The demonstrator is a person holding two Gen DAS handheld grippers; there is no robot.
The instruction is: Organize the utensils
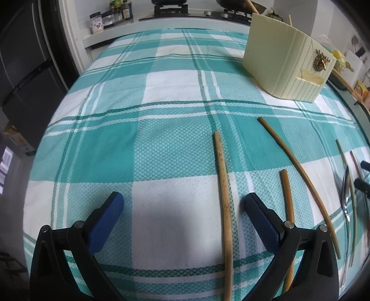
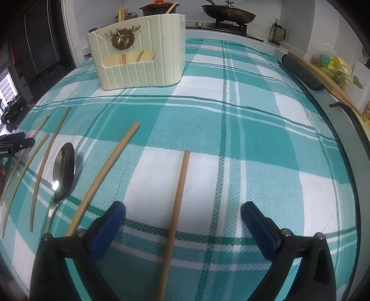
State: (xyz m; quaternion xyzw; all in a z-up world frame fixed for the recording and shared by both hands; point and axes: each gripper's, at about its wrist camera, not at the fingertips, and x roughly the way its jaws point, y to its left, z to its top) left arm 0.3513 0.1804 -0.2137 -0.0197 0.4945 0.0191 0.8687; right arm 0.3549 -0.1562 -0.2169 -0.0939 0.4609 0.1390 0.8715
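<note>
Several wooden chopsticks lie on a teal checked cloth (image 1: 115, 139). In the left wrist view one chopstick (image 1: 225, 196) lies between my left gripper's (image 1: 183, 203) open fingers, nearer the right one; two more (image 1: 288, 208) (image 1: 300, 176) lie to its right. In the right wrist view my right gripper (image 2: 182, 210) is open, with a chopstick (image 2: 178, 201) between its fingers and another (image 2: 104, 176) to the left. A metal spoon (image 2: 63, 171) lies further left. A cream utensil holder (image 2: 138, 51) stands at the back; it also shows in the left wrist view (image 1: 286, 62).
The cloth (image 2: 254, 139) covers the table. A stove with a pan (image 2: 229, 12) and a pot (image 2: 157, 8) stands behind. A dark pad (image 2: 300, 71) and a long wooden stick (image 2: 323, 78) lie along the right edge. Spice jars (image 1: 108, 18) stand on the counter.
</note>
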